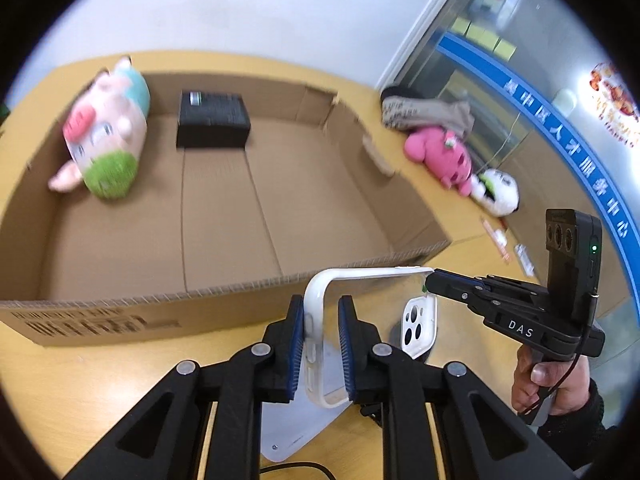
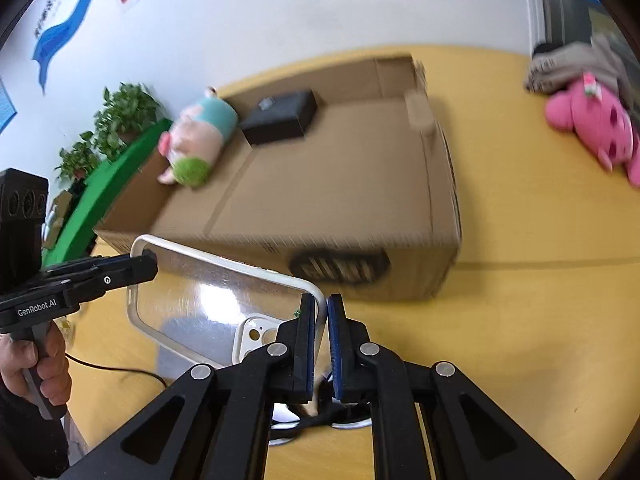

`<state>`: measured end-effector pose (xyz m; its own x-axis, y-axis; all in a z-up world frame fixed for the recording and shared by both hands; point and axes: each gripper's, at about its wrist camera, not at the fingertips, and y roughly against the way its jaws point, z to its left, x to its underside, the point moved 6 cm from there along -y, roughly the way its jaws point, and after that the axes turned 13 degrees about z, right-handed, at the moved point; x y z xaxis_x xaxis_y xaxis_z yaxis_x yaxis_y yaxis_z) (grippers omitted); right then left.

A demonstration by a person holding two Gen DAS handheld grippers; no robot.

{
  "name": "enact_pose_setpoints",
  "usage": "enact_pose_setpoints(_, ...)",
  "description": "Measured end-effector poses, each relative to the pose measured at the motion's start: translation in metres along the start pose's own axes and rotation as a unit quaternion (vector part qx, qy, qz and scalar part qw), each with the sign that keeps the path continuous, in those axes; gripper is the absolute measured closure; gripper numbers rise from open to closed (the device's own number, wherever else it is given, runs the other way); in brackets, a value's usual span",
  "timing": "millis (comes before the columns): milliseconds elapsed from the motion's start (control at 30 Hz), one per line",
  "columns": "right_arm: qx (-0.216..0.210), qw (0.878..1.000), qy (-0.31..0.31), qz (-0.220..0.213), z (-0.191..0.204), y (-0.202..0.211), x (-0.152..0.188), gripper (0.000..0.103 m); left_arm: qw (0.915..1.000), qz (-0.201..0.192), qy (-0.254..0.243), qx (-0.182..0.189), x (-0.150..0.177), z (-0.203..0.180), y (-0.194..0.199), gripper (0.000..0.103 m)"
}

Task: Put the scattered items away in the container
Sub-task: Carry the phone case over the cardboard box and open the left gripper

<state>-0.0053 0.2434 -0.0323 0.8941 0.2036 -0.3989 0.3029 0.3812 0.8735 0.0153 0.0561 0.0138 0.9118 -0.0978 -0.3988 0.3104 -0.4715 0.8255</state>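
Observation:
A clear phone case (image 1: 360, 276) with a white rim hangs above the yellow table, just in front of the open cardboard box (image 1: 240, 290). My left gripper (image 1: 320, 304) is shut on one long edge of its rim. My right gripper (image 1: 430, 280) pinches the opposite corner. In the right wrist view my right gripper (image 2: 321, 300) clamps the phone case (image 2: 208, 292) rim, and my left gripper (image 2: 148, 264) grips its far corner. A second white phone case (image 1: 418, 328) lies on the table below. The cardboard box (image 2: 360, 248) holds a plush pig (image 1: 106, 132) and a black box (image 1: 212, 120).
A pink plush (image 1: 440, 156), a black-and-white plush (image 1: 498, 192) and a grey cloth bundle (image 1: 424, 110) lie right of the box. Small packets (image 1: 496, 240) sit near the glass wall. A black cable (image 2: 120, 368) runs under the hands. Potted plants (image 2: 120, 116) stand far left.

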Motion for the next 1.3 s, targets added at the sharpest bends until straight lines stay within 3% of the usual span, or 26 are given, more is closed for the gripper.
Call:
enact_pose_setpoints(633, 0.023, 0.985, 0.11, -0.133, 0.101, 0.092, -0.126, 0.096, 0.99, -0.138, -0.018, -0.018, -0.091, 0.024, 0.151, 0.088)
enact_pose_setpoints(1000, 0.013, 0.976, 0.133, -0.173, 0.139, 0.12, -0.191, 0.096, 0.984, -0.17, -0.038, -0.034, -0.139, 0.035, 0.204, 0.089)
enact_pose_setpoints(1300, 0.018, 0.978, 0.127, -0.163, 0.138, 0.113, -0.234, 0.096, 0.988, -0.148, -0.03, -0.03, -0.173, 0.05, 0.193, 0.089)
